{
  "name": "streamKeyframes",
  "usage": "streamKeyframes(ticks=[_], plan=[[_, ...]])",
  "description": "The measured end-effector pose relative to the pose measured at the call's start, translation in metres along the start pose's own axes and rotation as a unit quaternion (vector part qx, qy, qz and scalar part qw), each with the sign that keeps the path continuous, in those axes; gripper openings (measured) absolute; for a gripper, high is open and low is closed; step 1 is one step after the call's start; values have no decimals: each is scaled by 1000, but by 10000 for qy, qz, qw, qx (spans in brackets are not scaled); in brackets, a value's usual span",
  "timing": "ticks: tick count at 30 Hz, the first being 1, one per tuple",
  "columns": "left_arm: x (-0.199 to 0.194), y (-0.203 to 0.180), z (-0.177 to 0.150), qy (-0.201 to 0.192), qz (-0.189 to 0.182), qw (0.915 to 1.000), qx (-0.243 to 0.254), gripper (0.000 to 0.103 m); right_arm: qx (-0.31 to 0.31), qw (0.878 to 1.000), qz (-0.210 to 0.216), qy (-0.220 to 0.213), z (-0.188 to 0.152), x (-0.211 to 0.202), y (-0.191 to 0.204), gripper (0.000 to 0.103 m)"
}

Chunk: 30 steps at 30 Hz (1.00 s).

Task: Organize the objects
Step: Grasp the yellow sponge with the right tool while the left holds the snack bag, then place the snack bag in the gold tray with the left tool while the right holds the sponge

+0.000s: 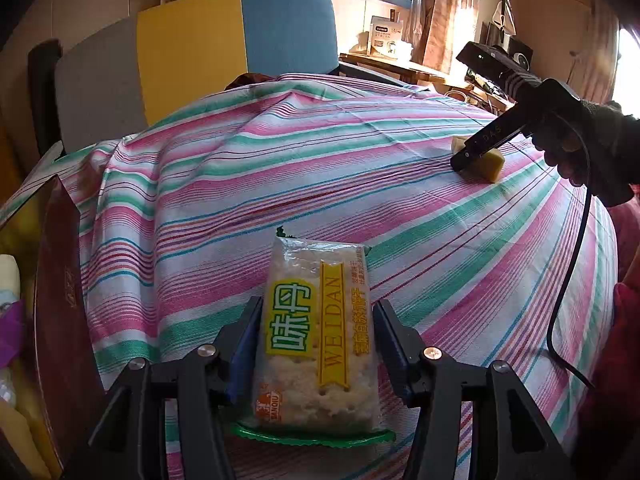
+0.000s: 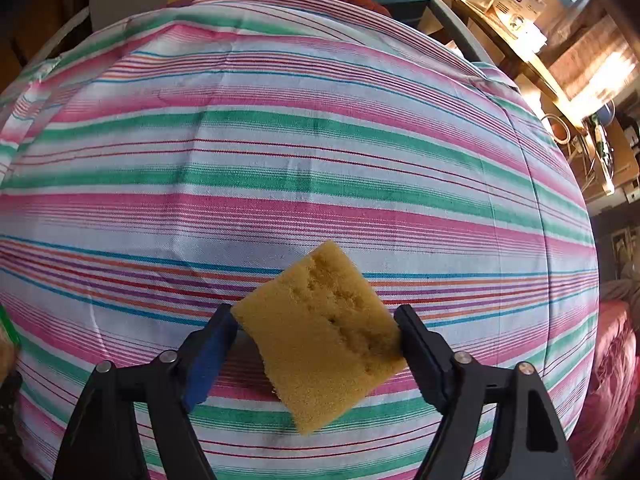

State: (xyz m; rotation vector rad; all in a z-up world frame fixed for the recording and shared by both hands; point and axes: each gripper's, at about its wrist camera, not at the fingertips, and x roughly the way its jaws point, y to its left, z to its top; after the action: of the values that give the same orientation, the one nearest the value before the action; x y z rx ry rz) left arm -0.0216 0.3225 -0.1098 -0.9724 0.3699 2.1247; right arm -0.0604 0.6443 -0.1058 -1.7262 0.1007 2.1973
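The yellow foam sponge block [image 2: 324,336] sits low in the centre of the right wrist view, lying askew on the striped cloth-covered surface [image 2: 280,152]. It looks light, soft and squashy, so it should give under pressure; a hold across its flat opposite sides would suit better than one on its corners. The right tool [image 2: 316,330] points steeply down over it, jaws spread either side; the right-hand finger touches a corner, but no squeeze shows. In the left wrist view a dark-gloved hand [image 1: 592,148] carries that tool at the upper right. The left tool [image 1: 316,322] pinches the clear crinkly packet of crackers with a yellow label [image 1: 316,340] by its long sides, bottom centre; its contents are brittle, its film slippery.
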Motion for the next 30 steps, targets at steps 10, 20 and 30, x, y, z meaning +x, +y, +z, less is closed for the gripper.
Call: streamKeyframes(ticks=[10,20,30], plan=[[-1,-2,-1,-20,76,10000,54,55,581,9950,812,-48,-57,-34,75,63],[-27,1,3,31,333,9994,-122,47,524,9958,607,-449,-75,-32,98,63],[-106,23,12,-448,676,9948,-613,47,474,9952,684,-520,-75,-28,95,63]])
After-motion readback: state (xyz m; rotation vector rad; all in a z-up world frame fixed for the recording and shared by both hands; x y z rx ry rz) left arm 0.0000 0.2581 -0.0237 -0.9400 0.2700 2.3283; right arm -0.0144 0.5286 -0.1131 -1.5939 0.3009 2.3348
